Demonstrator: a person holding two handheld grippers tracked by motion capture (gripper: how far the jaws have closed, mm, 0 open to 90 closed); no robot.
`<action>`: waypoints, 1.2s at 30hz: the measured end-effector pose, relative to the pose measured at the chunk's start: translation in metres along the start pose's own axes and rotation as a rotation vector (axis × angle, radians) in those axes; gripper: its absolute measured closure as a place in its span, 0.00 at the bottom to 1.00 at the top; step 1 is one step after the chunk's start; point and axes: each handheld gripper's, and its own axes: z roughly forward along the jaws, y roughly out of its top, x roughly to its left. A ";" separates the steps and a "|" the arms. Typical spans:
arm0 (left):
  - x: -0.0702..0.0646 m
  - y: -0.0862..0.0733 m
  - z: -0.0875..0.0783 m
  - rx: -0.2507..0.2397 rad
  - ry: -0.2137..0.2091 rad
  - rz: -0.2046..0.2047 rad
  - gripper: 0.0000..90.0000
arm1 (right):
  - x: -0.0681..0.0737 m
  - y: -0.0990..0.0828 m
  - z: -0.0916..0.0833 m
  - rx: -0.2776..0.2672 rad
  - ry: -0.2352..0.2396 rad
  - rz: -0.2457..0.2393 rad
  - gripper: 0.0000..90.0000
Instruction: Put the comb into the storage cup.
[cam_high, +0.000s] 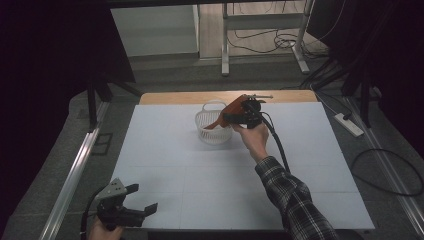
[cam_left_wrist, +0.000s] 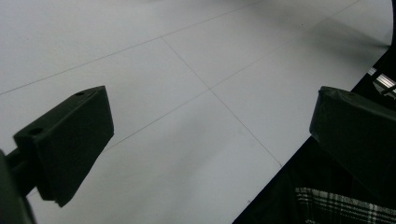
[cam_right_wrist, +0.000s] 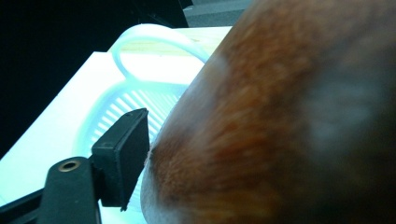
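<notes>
Two grippers in play, near one first: left gripper (cam_high: 137, 200) sits at the front-left corner of the white table (cam_high: 200, 175), low over the surface, jaws spread wide with nothing between them. In the left gripper view both black jaws stand far apart over bare white board, with the table's edge and a bit of plaid sleeve (cam_left_wrist: 343, 207) at the lower right

Further in, the right forearm in the plaid sleeve reaches from the bottom edge up toward the middle of the table. The right hand (cam_high: 252, 137) holds the right gripper (cam_high: 235, 117) just beside the white basket (cam_high: 214, 125), which stands upright in the far half of the table, handle up

A reddish-brown object (cam_high: 231, 111) lies slanted at the right gripper, lower tip over the basket's rim, upper end back over the gripper body. Can't tell what it is. In the right gripper view it's blurred, very close, and the left pad (cam_right_wrist: 122, 154) looks to be touching its side or only just clear of it, can't tell which. The other jaw is hidden behind it. Jaws part-way open; firm grip or loose, can't tell

Behind the table: floor, cables, metal stand legs
</notes>
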 end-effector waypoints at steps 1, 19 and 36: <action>0.000 0.000 0.000 0.000 0.000 0.000 0.00 | 0.000 0.000 0.000 0.000 0.000 0.000 0.25; 0.000 0.000 0.000 0.002 0.000 0.003 0.00 | 0.001 0.001 -0.010 0.062 0.017 -0.097 0.19; 0.001 0.000 -0.001 -0.006 -0.002 -0.007 0.00 | 0.002 -0.001 -0.024 0.096 0.056 -0.176 0.11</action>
